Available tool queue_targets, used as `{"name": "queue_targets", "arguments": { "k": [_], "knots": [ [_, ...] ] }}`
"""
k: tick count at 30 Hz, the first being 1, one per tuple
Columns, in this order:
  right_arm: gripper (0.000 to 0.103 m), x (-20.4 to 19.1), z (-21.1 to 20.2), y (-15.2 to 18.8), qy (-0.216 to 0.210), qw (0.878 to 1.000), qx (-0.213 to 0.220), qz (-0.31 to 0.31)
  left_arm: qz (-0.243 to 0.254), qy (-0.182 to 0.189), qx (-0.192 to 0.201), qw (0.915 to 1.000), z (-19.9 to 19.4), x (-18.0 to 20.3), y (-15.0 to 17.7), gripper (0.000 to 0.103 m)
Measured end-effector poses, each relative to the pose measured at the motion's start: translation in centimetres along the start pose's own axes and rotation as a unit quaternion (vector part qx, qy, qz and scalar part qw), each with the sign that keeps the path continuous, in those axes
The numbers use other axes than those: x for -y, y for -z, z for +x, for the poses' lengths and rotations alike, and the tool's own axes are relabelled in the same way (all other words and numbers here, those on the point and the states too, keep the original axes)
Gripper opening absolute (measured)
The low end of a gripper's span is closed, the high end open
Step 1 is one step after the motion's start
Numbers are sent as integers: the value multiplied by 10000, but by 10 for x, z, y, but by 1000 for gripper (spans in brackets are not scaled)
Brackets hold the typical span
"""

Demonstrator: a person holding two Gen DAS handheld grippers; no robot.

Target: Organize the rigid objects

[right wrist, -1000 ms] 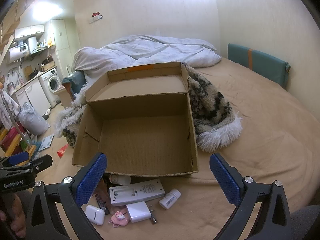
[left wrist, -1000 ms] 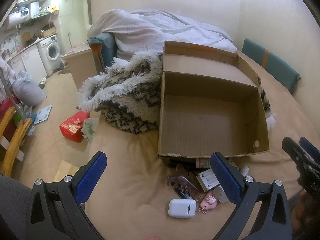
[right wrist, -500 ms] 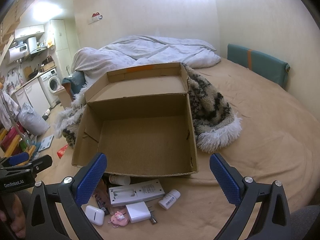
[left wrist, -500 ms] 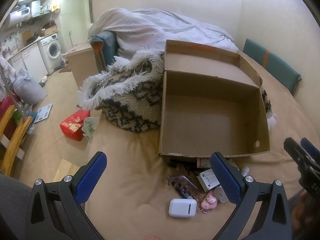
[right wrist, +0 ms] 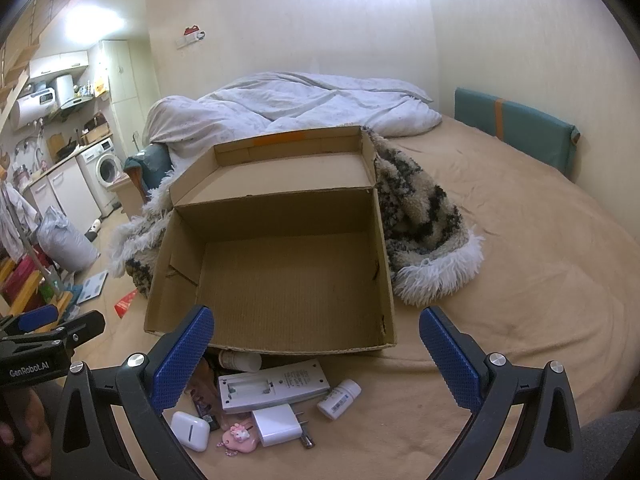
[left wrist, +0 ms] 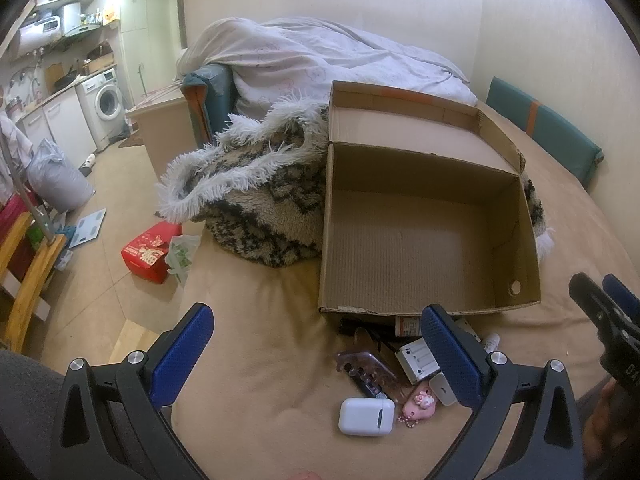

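Two grippers held wide over a pile of small things beside an empty box on the bed.

The left gripper and right gripper both have their blue fingers spread apart, gripping nothing. The cardboard box sits open on the tan bedsheet, a shaggy blanket bunched against it. Just in front of its near wall lie a white earbud case, a pink charm, a white charger, a remote lying battery side up, and a small pill bottle.
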State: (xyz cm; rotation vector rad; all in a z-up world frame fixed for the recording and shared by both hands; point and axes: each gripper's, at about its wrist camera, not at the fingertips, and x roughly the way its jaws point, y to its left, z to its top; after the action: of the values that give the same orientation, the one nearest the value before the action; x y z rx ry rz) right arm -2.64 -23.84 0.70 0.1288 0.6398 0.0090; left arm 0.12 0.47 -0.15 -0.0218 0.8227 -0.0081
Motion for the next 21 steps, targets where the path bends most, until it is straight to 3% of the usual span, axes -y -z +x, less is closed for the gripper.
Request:
{"name": "queue_targets", "arguments": {
  "k": [21],
  "knots": [
    [103,0,0,-1,28,10000,-34,-25,-6,30,-34,10000,-1,-1,-1,103]
  ]
}}
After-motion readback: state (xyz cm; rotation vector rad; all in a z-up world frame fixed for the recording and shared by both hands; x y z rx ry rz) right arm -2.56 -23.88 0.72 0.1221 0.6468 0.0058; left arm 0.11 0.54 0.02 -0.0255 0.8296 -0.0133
